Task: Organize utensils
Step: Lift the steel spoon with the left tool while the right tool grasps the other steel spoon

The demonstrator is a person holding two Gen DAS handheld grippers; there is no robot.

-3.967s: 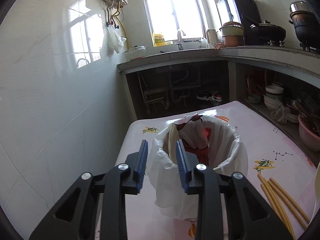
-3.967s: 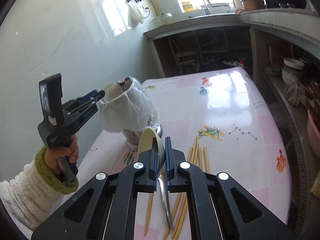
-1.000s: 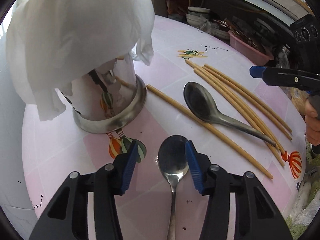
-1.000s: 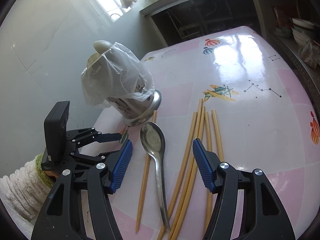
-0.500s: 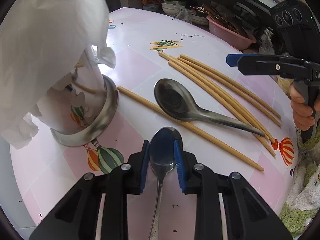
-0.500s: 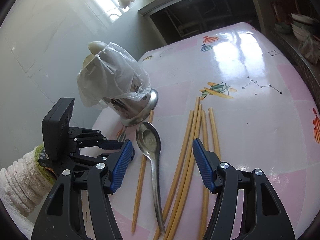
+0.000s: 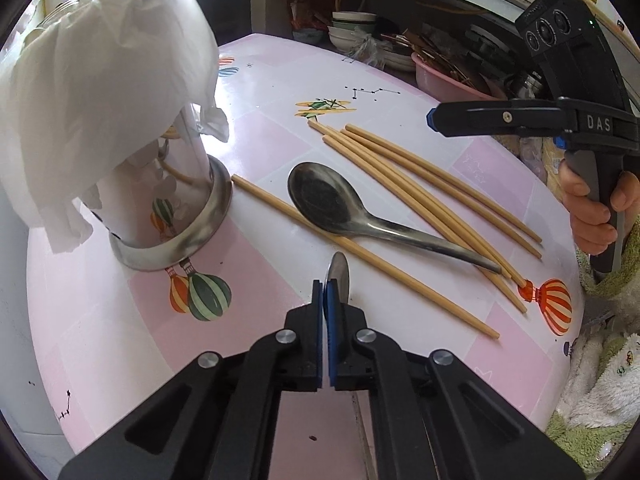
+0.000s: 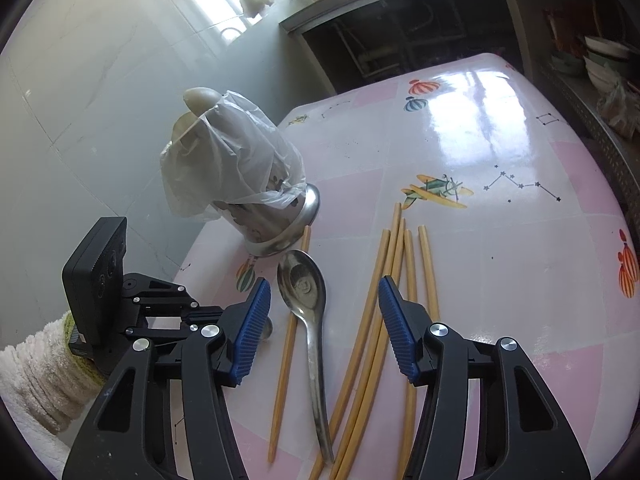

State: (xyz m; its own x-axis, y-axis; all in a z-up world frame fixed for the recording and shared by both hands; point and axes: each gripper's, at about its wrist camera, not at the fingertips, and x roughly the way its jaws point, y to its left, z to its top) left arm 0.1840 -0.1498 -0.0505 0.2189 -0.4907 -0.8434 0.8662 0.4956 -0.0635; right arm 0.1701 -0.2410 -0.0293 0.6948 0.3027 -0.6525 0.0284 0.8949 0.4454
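Left hand-held gripper (image 7: 328,312) low over the pink table (image 7: 260,92), jaws clamped on a small spoon (image 7: 339,276) turned edge-on, bowl poking out past the blue pads (image 7: 330,320). Just ahead, a single chopstick (image 7: 360,254) lying diagonally from the holder's base toward the table's near right. Big spoon (image 7: 332,204) flat on the table, bowl up, handle crossing that chopstick and running into the chopstick bundle (image 7: 432,192). Holder (image 7: 168,216), metal-rimmed at the foot and draped in a white bag (image 7: 100,80), standing at left, with pale utensil ends sticking out on top.

Right hand-held gripper (image 8: 324,324) hovering above the big spoon (image 8: 304,292), jaws wide apart and empty, spoon handle (image 8: 318,392) between them and the bundle (image 8: 384,320) under the right finger. Single chopstick (image 8: 290,336) beside the spoon on its left. Holder (image 8: 276,216) beyond, left gripper (image 8: 264,326) at lower left, mostly hidden behind the right gripper's finger.
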